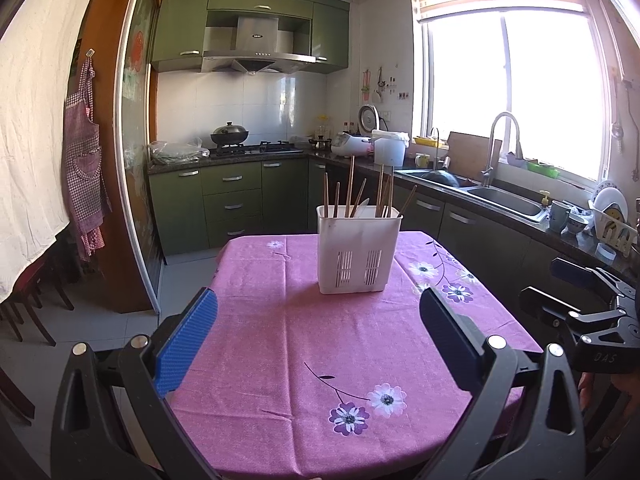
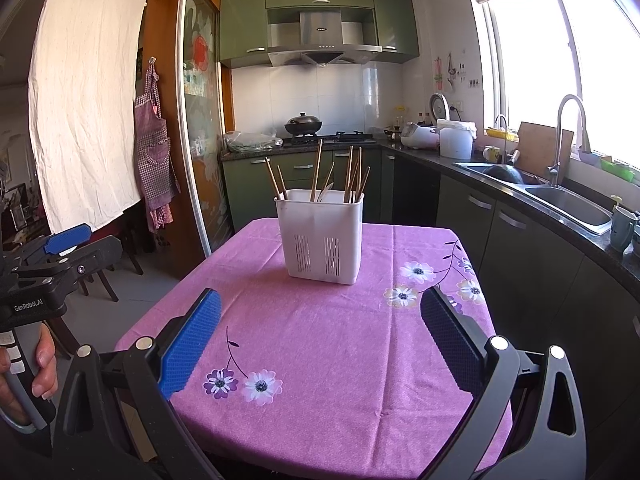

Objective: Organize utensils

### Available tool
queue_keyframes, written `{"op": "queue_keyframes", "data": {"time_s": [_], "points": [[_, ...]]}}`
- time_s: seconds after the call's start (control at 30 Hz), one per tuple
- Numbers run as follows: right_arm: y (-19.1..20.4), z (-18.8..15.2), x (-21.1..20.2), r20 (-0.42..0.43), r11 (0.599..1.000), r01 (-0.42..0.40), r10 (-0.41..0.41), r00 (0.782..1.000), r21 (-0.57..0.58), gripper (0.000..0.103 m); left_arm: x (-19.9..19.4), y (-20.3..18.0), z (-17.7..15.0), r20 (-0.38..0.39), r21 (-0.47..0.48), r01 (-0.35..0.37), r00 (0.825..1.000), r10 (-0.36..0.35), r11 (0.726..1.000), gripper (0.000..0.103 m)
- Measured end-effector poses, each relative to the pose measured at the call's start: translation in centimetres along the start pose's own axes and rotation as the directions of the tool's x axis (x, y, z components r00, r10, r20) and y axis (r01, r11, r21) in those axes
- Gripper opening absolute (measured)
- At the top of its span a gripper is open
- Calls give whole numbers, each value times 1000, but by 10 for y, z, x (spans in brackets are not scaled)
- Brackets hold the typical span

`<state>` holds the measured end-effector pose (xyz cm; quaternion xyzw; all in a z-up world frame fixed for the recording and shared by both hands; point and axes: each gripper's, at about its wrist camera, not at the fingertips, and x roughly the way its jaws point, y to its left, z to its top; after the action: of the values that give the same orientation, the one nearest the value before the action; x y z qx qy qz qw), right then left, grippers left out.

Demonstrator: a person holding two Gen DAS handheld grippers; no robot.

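Observation:
A white plastic utensil holder (image 1: 357,250) stands upright on the far half of the pink flowered tablecloth (image 1: 320,352). Several wooden chopsticks (image 1: 350,186) and a white spoon (image 1: 362,207) stick out of it. It also shows in the right wrist view (image 2: 322,236), with the chopsticks (image 2: 317,170). My left gripper (image 1: 318,312) is open and empty over the table's near half. My right gripper (image 2: 320,316) is open and empty too, to the right of the left one, which shows in its view (image 2: 60,248). The right gripper shows at the right edge of the left view (image 1: 580,304).
Green kitchen cabinets and a dark counter (image 1: 500,208) with a sink (image 1: 506,200) run along the right and back. A stove with a wok (image 1: 230,134) is at the back. A sliding glass door (image 2: 200,140) and wooden chairs (image 2: 108,272) are to the left.

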<state>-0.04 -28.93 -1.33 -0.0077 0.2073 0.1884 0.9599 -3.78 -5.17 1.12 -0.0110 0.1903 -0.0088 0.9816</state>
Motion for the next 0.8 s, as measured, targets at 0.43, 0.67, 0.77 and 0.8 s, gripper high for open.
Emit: {"op": "queue_keyframes", "data": {"time_s": [0.43, 0.67, 0.77, 0.8], "points": [[1, -1, 4, -16, 1000, -3, 3, 1000, -3, 98, 2, -2, -2, 2, 1, 44, 999, -44, 999, 96], [1, -3, 9, -26, 1000, -8, 8, 1000, -3, 98, 0, -1, -2, 42, 14, 5, 999, -6, 1000, 96], [1, -4, 10, -29, 1000, -10, 10, 1000, -3, 98, 5, 1, -2, 10, 14, 7, 1000, -7, 1000, 96], [1, -3, 10, -29, 1000, -10, 10, 1000, -3, 98, 7, 2, -1, 3, 10, 12, 1000, -12, 1000, 96]]}}
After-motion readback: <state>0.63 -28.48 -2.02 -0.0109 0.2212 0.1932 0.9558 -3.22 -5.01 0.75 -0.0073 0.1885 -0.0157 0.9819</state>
